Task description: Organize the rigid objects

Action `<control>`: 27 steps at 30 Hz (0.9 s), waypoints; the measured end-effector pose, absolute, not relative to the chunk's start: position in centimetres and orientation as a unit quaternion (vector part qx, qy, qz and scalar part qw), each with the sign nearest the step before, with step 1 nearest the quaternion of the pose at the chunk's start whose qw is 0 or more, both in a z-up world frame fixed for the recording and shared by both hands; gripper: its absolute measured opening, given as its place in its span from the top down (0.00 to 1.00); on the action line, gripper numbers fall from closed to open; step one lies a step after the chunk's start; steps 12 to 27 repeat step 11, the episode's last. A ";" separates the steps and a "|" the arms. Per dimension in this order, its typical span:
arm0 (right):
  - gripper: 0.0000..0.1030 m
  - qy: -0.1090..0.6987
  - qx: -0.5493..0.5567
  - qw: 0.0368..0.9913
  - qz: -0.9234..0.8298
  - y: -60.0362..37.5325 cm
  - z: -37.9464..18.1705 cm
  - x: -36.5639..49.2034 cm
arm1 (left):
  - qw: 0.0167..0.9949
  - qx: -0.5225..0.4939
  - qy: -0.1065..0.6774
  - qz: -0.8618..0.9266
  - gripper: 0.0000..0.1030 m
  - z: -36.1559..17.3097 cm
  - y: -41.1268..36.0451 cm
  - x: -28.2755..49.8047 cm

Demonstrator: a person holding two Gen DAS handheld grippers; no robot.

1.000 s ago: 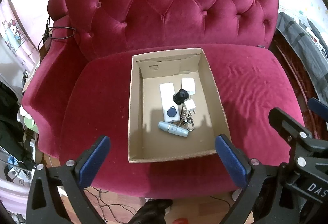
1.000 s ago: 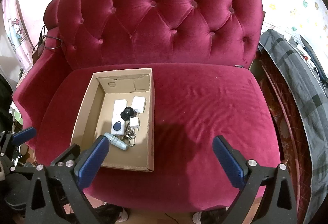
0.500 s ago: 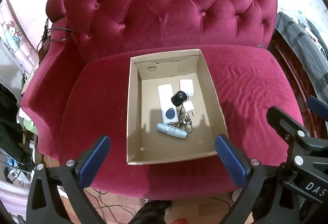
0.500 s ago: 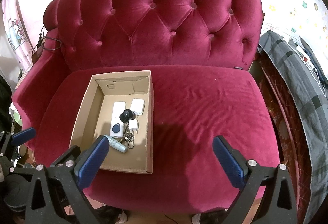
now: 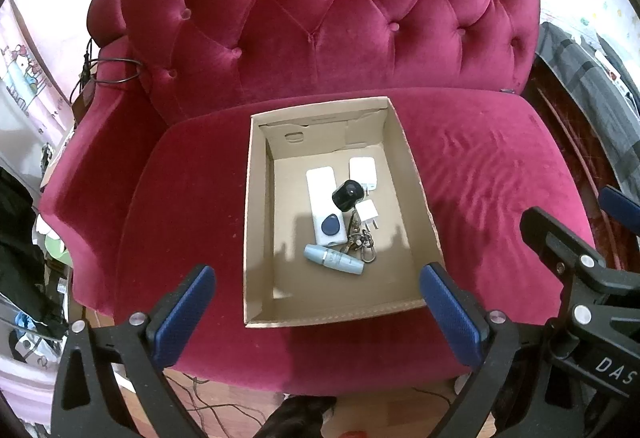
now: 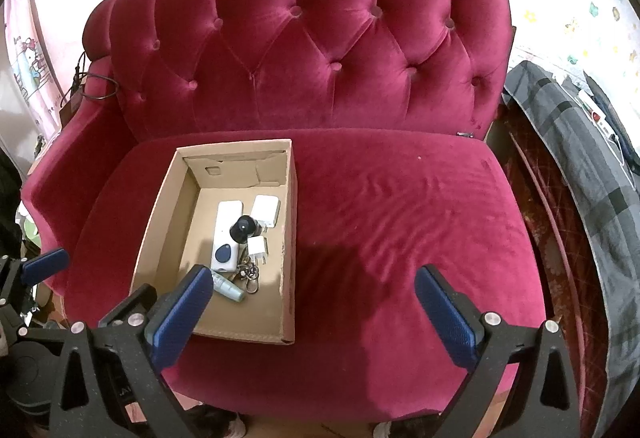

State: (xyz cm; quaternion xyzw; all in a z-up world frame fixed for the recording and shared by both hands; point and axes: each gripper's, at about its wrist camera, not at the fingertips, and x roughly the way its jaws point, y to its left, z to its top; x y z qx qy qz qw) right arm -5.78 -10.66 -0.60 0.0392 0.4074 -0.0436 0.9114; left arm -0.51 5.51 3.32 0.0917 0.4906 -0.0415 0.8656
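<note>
Tube (image 6: 229, 288) half-hidden behind left claw (image 5: 316, 314) finger, both claws spread wide, empty, right claw (image 6: 312, 312) over sofa (image 6: 400, 205).

Sofa (image 5: 480, 173): plush crimson velvet, buttoned. Box (image 5: 416, 173): matt brown cardboard. Tube (image 5: 334, 259): smooth plastic. Keyring (image 5: 362, 244): metal.

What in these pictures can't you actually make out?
- Left end of the pale blue tube: right wrist view, covered by the right gripper's finger.
- Print on the tube: left wrist view, too small.
- Keyring contents: both views, tangled, tiny.
- Floor under the sofa: both views, hidden behind the grippers' frames.
</note>
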 end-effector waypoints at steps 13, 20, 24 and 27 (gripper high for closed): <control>0.00 0.406 0.037 0.912 -0.044 -10.8 -0.8 -5.6 | 0.867 0.095 0.487 -0.043 0.00 2.7 5.1 -0.3; 0.00 0.406 0.037 0.912 -0.044 -10.8 -0.8 -5.6 | 0.867 0.095 0.487 -0.043 0.00 2.7 5.1 -0.3; 0.00 0.406 0.037 0.912 -0.044 -10.8 -0.8 -5.6 | 0.867 0.095 0.487 -0.043 0.00 2.7 5.1 -0.3; 0.00 0.406 0.037 0.912 -0.044 -10.8 -0.8 -5.6 | 0.867 0.095 0.487 -0.043 0.00 2.7 5.1 -0.3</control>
